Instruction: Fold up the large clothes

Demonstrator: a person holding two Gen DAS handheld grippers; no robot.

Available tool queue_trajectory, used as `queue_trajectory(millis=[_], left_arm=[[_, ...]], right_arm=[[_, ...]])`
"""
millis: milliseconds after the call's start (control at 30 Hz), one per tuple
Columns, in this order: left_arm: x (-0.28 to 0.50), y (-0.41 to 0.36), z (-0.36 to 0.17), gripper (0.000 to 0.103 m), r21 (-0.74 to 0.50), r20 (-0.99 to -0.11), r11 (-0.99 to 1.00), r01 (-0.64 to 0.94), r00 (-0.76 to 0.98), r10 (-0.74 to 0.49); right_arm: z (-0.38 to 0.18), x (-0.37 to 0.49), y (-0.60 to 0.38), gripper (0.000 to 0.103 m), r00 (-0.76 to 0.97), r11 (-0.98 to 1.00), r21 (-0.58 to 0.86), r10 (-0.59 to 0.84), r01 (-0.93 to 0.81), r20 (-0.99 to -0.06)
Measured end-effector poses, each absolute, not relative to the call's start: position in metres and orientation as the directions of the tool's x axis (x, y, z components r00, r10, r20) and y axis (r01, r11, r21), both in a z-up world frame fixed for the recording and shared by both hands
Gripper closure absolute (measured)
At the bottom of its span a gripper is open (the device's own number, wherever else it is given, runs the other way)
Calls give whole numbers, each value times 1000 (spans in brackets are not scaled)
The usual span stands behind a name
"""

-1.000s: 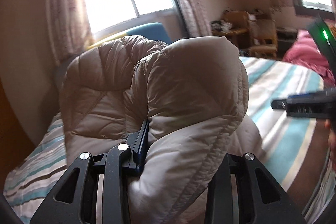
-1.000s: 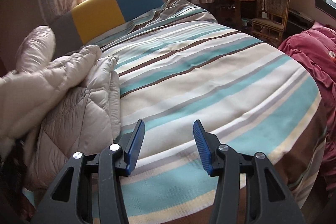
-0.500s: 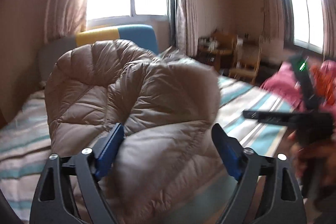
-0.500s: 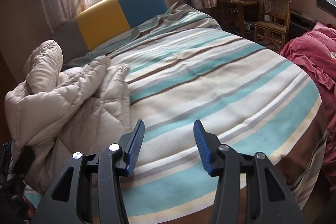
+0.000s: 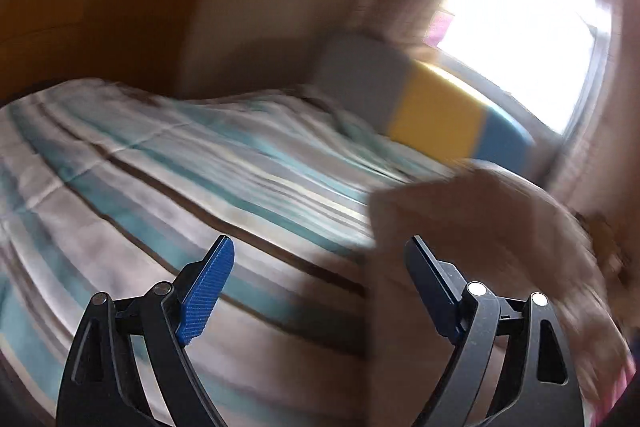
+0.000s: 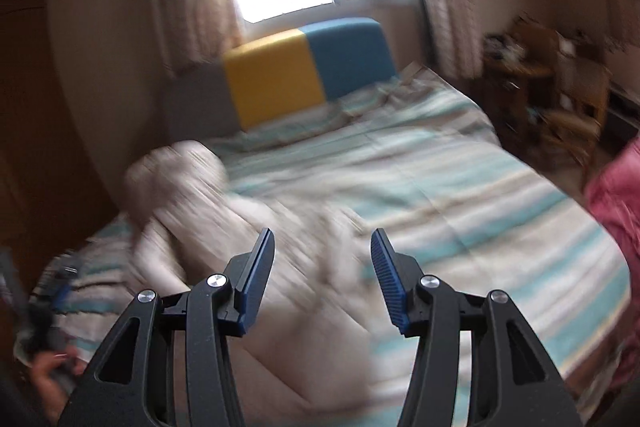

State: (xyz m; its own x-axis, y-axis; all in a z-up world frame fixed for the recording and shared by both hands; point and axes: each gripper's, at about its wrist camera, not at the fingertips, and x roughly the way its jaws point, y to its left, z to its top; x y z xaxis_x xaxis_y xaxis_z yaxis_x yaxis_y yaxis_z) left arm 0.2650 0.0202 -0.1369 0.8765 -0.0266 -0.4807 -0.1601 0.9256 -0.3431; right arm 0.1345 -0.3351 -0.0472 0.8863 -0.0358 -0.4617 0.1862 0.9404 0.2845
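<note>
At lower right of the left wrist view, the jacket [image 5: 480,227] is lying bunched on the striped bed [image 5: 160,163], blurred, outside the left gripper [image 5: 320,287], whose jaws are standing wide with only bedding between them, probably freed to seek a new hold. In the right wrist view the jacket is sprawling at centre left, and the right gripper [image 6: 322,275] is hovering over it, half parted and gripping nothing, likely lining up on an edge for the next fold.
</note>
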Motion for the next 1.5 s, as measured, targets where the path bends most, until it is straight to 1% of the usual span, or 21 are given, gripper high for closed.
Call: queue_trajectory(millis=[67,133,167,200,233,267,300,400,467,533,567,600,667,733,767,833,900,1033,1200,1333,1500], left_arm=[[289,21,-140,16,-330,-507,923,-199,862,4],[314,9,-145,16,-311,-542,933,-182,840,-17],[325,-1,-148,17,-336,-550,933,-131,831,-82],[330,-7,-151,25,-349,-565,933,-84,813,-138],[335,-16,-155,28,-351,-577,935,-51,798,-173],[339,-33,-158,32,-370,-585,929,9,775,-240],[339,-47,-160,36,-364,-588,931,34,766,-258],[336,-80,-155,36,-352,-577,930,110,756,-308],[335,-96,-150,36,-359,-579,922,147,740,-343],[335,-116,-142,36,-323,-590,930,176,731,-343],[335,-128,-139,36,-302,-600,935,188,724,-340],[335,-136,-137,36,-292,-605,936,197,720,-340],[335,-151,-136,36,-254,-614,941,222,715,-334],[337,-172,-137,36,-182,-627,952,247,716,-306],[337,-184,-137,36,-143,-633,955,260,718,-290],[339,-197,-140,34,-102,-641,956,276,717,-275],[345,-209,-145,31,-66,-653,955,288,712,-260],[358,-220,-161,27,-36,-669,954,296,702,-243],[362,-229,-181,23,-8,-661,958,285,717,-219],[369,-233,-193,22,-6,-661,959,282,719,-215],[370,-237,-199,22,21,-662,964,266,726,-186]], right_arm=[[-24,159,-316,52,895,954,272,7,128,-445],[-5,188,-293,52,898,963,262,65,58,-435],[-1,200,-283,52,897,967,251,78,37,-435],[1,212,-275,52,893,971,237,88,21,-441],[2,230,-265,52,882,976,216,99,3,-460],[0,242,-259,53,874,980,199,100,-4,-476],[-4,251,-254,53,864,984,176,96,-9,-494],[-28,282,-256,55,825,997,78,24,25,-564],[-48,290,-274,55,803,996,62,-18,69,-595],[-71,292,-303,55,776,987,56,-82,150,-626],[-81,290,-319,55,766,980,74,-95,183,-636],[-90,288,-333,55,759,973,101,-96,208,-644],[-109,281,-360,50,748,957,160,-81,244,-658],[-129,276,-382,48,738,939,209,-66,274,-671],[-135,275,-388,48,736,934,218,-66,283,-674],[-146,272,-399,48,736,927,224,-78,302,-672],[-156,270,-407,48,736,922,221,-93,317,-671],[-176,271,-420,47,728,903,251,-91,347,-680],[-195,277,-426,45,723,888,274,-90,369,-685],[-205,286,-429,44,704,882,286,-71,375,-706],[-211,295,-427,43,691,885,263,-86,384,-718]])
